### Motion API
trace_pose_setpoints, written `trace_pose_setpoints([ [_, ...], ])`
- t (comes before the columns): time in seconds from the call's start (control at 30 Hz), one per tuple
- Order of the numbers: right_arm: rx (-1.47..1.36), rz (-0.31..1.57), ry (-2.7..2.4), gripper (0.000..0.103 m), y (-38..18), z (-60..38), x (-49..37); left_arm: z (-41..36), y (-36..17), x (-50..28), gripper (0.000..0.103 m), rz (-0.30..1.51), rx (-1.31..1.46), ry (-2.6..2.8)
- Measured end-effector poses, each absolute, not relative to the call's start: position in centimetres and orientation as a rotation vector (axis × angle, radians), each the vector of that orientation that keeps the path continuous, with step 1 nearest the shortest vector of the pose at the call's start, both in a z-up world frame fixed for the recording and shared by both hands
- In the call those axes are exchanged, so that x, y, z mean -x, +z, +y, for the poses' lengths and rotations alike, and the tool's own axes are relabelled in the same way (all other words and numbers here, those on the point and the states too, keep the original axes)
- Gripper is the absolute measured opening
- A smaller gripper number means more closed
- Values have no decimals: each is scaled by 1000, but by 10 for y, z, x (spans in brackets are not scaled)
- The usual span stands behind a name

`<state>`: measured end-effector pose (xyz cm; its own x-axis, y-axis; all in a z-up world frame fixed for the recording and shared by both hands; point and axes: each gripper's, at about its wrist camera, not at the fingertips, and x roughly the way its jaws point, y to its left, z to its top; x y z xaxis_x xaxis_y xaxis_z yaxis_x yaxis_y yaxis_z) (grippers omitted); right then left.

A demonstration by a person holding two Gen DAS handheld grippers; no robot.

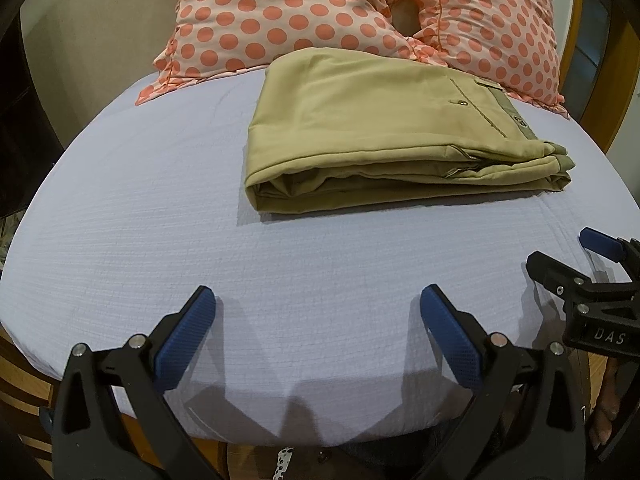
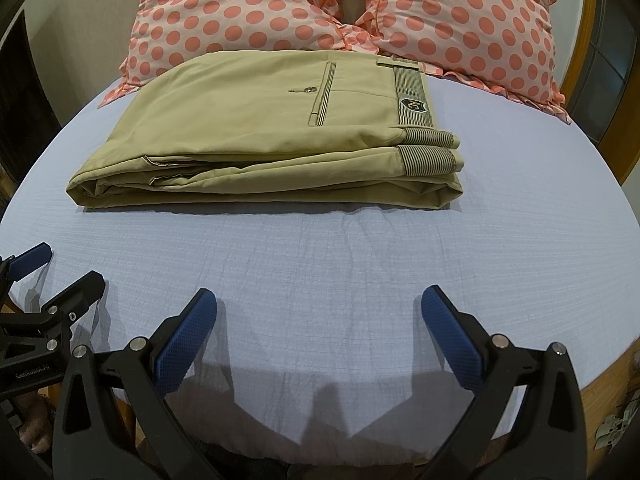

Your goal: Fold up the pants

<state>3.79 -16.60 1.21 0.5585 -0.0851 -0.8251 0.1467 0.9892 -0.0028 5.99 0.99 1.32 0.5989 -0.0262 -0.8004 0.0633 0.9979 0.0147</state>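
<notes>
Khaki pants (image 1: 372, 132) lie folded in a compact stack on the pale blue bed sheet (image 1: 200, 240), back pocket up, striped waistband to the right. They also show in the right wrist view (image 2: 256, 132). My left gripper (image 1: 318, 300) is open and empty, low over the sheet near the bed's front edge, well short of the pants. My right gripper (image 2: 320, 300) is open and empty, beside the left one and equally far from the pants. Each gripper shows at the edge of the other's view: the right one (image 1: 560, 256), the left one (image 2: 64, 268).
Two pink pillows with coral dots (image 1: 280, 20) (image 2: 472, 20) lean at the head of the bed, just behind the pants. A wooden bed frame (image 1: 624, 80) runs along the right side. The sheet (image 2: 360, 260) drops off at the front edge below the grippers.
</notes>
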Motion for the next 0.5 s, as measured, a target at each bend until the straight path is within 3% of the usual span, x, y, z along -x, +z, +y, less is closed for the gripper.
trace_pose_setpoints([
  [0.5, -69, 964, -138, 102, 13, -165, -39, 12, 13, -59, 101, 914, -38, -45],
])
